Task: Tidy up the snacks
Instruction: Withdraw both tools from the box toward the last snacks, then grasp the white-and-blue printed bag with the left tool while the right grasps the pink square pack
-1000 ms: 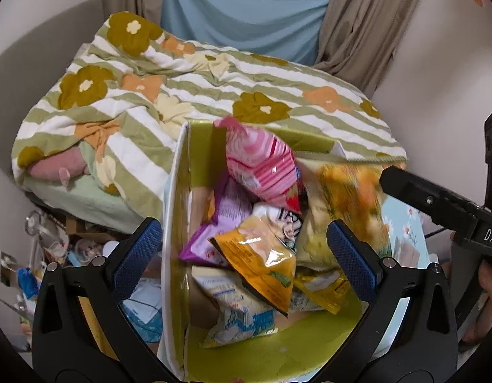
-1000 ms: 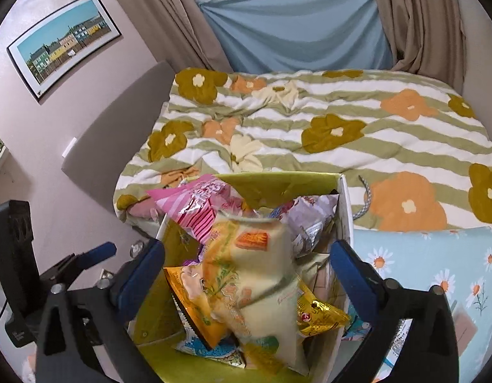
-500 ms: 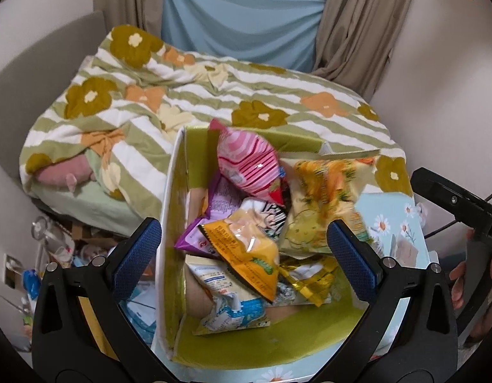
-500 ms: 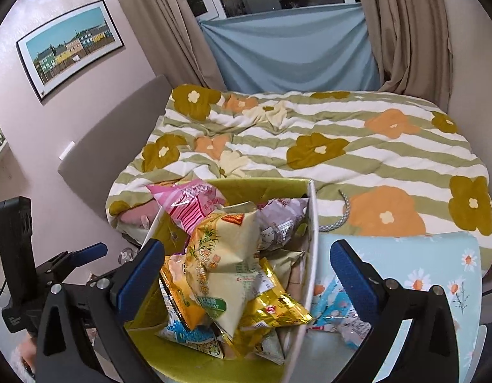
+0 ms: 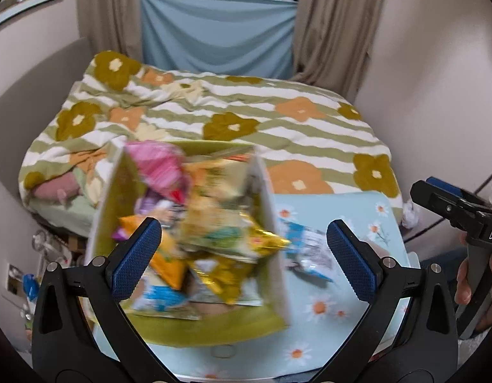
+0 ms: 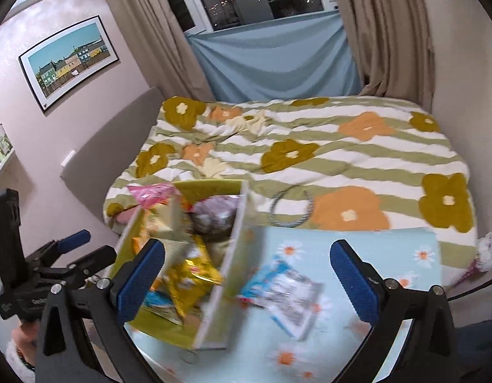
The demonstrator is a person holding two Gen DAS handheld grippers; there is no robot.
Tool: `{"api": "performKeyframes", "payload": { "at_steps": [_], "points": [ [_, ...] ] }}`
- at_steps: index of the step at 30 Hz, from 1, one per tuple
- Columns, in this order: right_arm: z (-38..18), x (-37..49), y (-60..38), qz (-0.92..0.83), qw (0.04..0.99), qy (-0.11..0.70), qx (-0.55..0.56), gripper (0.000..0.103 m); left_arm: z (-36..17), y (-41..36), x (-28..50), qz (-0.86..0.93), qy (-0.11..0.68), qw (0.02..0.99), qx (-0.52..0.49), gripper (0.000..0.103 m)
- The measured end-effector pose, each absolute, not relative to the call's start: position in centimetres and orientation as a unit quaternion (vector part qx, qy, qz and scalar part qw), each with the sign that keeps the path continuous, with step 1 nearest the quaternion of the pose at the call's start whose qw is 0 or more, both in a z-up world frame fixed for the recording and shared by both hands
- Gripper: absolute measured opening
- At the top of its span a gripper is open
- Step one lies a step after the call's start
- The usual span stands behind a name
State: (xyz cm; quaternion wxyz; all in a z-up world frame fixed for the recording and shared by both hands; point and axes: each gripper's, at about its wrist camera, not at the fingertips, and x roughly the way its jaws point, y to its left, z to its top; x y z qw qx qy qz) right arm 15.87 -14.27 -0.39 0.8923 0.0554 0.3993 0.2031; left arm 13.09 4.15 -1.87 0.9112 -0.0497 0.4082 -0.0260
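Note:
A white box (image 5: 273, 220) with a green lining stands on the table, heaped with snack packets: a pink one (image 5: 160, 166) at the back, a yellow one (image 5: 214, 210), a gold one (image 5: 227, 271). One blue and white packet (image 5: 306, 252) lies on the cloth to the right of the box. My left gripper (image 5: 244, 255) hangs open above the box's near right corner, holding nothing. In the right wrist view the box (image 6: 227, 261) is left of centre and the blue and white packet (image 6: 284, 290) lies between the fingers of my open right gripper (image 6: 247, 277). The picture is blurred.
The table (image 6: 373, 249) wears a light blue daisy cloth. Behind it is a bed with a striped flower quilt (image 6: 309, 153), a rope ring (image 6: 290, 207) on it. Each gripper shows in the other's view: the right gripper (image 5: 421, 188), the left gripper (image 6: 97, 244). Clutter lies on the floor at left (image 5: 45, 245).
Both grippers have drawn back and up from the box, and more of the room shows. A blue and white packet now lies on the cloth right of the box.

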Motion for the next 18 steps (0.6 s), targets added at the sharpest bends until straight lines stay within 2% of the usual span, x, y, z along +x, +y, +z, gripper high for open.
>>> {"api": "performKeyframes", "payload": {
  "at_steps": [8, 18],
  "points": [
    [-1.5, 15.1, -22.6, 0.184, 0.892, 0.41, 0.053, 0.103, -4.4, -6.1, 14.2, -0.052, 0.439, 0.897, -0.002, 0.103],
    [-7.7, 15.9, -28.9, 0.201, 0.87, 0.45, 0.02, 0.103, -12.1, -14.6, 16.7, -0.04, 0.506, 0.859, 0.068, 0.103]
  ]
}}
